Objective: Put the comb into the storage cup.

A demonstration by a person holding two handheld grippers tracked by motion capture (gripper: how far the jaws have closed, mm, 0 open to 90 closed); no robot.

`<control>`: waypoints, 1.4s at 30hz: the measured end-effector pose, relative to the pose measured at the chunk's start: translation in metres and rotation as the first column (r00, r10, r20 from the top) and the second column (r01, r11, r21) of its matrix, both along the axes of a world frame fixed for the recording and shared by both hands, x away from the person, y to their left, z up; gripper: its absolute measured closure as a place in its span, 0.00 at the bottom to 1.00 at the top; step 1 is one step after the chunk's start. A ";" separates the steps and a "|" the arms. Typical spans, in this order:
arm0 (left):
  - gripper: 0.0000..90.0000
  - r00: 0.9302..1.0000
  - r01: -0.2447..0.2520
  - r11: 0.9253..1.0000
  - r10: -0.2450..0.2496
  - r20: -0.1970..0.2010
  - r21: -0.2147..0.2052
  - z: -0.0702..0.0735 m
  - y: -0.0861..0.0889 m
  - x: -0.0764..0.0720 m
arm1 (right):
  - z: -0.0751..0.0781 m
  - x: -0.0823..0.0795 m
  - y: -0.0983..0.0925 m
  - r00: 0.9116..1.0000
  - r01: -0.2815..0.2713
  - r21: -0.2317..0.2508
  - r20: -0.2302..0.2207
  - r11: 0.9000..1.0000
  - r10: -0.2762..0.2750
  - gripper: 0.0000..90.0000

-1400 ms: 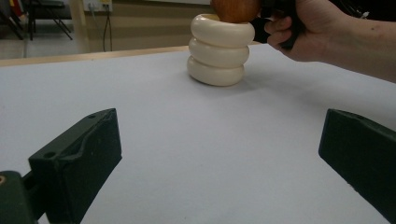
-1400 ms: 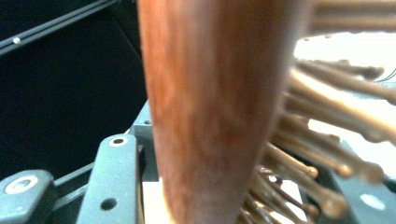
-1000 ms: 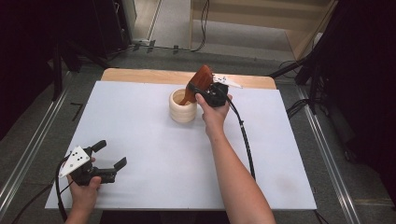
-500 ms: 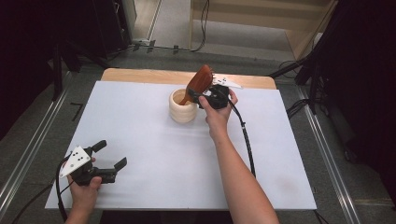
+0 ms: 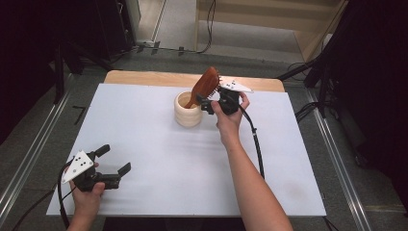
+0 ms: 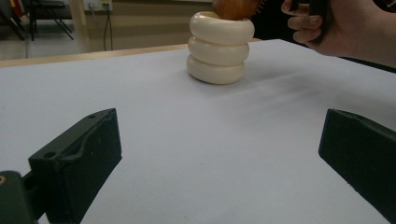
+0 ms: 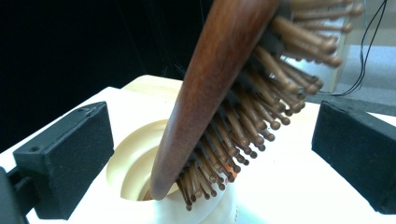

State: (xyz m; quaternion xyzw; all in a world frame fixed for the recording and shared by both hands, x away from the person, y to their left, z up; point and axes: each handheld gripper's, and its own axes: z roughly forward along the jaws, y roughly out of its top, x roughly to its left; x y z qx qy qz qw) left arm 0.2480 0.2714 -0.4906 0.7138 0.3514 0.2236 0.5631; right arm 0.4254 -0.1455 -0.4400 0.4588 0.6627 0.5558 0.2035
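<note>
Wooden hairbrush (image 5: 206, 85) standing handle-down in a cream ceramic holder (image 5: 187, 110), leaning toward the right rim. Brush back smooth, reddish-brown, oval, polished; bristle side set with rows of pale wooden pins, each ending in a small rounded knob, clear in the right gripper view (image 7: 243, 126). Holder (image 6: 219, 44) shaped like three stacked rounded rings, glossy and ivory-coloured, open at the top, resting on the bench (image 5: 159, 159) toward its far middle. Bench covered by a flat, matte white sheet, with a strip of light wood showing along the far edge.

Right hand-held gripper (image 5: 211, 98) just beside the holder on its right, jaws released and just been opening, standing wide on either side of the brush head without touching it; pads (image 7: 79, 154) black, blocky, faintly grainy like foam or rubber. Grey three-cornered plate with black dots on top, thick black cable trailing back along the forearm.

Left hand-held gripper (image 5: 111, 163) low over the near left corner of the bench, well apart from the holder, jaws spread wide with nothing between them. Jaw faces (image 6: 88, 158) matte black plastic, angular, one with a small round hole near the edge.
</note>
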 end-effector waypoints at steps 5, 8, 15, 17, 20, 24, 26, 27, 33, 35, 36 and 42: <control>0.00 1.000 0.000 1.000 0.000 0.000 0.000 0.000 0.000 0.000 | 0.004 -0.007 -0.004 1.000 -0.004 -0.002 0.018 1.000 0.004 0.00; 0.00 1.000 0.000 1.000 0.000 0.000 0.000 0.000 0.000 0.000 | 0.004 -0.011 -0.008 1.000 -0.004 -0.006 0.022 1.000 0.004 0.00; 0.00 1.000 0.001 1.000 -0.001 0.001 0.000 0.000 0.000 0.000 | 0.005 -0.021 -0.016 1.000 -0.010 -0.016 0.029 1.000 0.010 0.00; 0.00 1.000 0.001 1.000 -0.001 0.001 -0.001 0.000 0.000 0.000 | 0.004 -0.024 -0.019 0.999 -0.013 -0.020 0.035 1.000 0.014 0.00; 0.00 1.000 0.000 1.000 0.000 0.001 0.000 0.000 0.000 0.000 | 0.005 -0.029 -0.023 0.999 -0.013 -0.022 0.035 1.000 0.014 0.00; 0.00 1.000 -0.002 1.000 0.002 0.000 0.000 0.000 0.000 0.000 | 0.006 -0.036 -0.030 0.999 -0.012 -0.023 0.048 1.000 0.013 0.00; 0.00 1.000 -0.002 1.000 0.002 -0.001 -0.001 0.000 0.000 0.000 | 0.006 -0.040 -0.033 0.998 -0.011 -0.028 0.054 1.000 0.012 0.00; 0.00 1.000 -0.002 1.000 0.002 0.000 -0.002 0.000 0.000 0.000 | 0.006 -0.042 -0.034 0.999 -0.012 -0.028 0.053 1.000 0.013 0.00; 0.00 1.000 -0.003 1.000 0.003 -0.001 0.000 0.000 0.000 0.000 | 0.003 -0.052 -0.043 0.998 -0.009 -0.041 0.055 0.999 0.011 0.00; 0.00 1.000 -0.004 1.000 0.004 -0.001 -0.001 0.000 0.000 0.000 | 0.001 -0.055 -0.047 0.998 -0.009 -0.041 0.056 0.999 0.011 0.00; 0.00 1.000 -0.004 1.000 0.004 -0.001 -0.001 0.000 0.000 0.000 | 0.000 -0.057 -0.048 0.998 -0.007 -0.047 0.056 0.999 0.010 0.00; 0.00 1.000 -0.005 1.000 0.005 -0.001 -0.001 0.000 0.000 0.000 | -0.006 -0.067 -0.057 0.998 -0.008 -0.058 0.055 0.998 0.011 0.00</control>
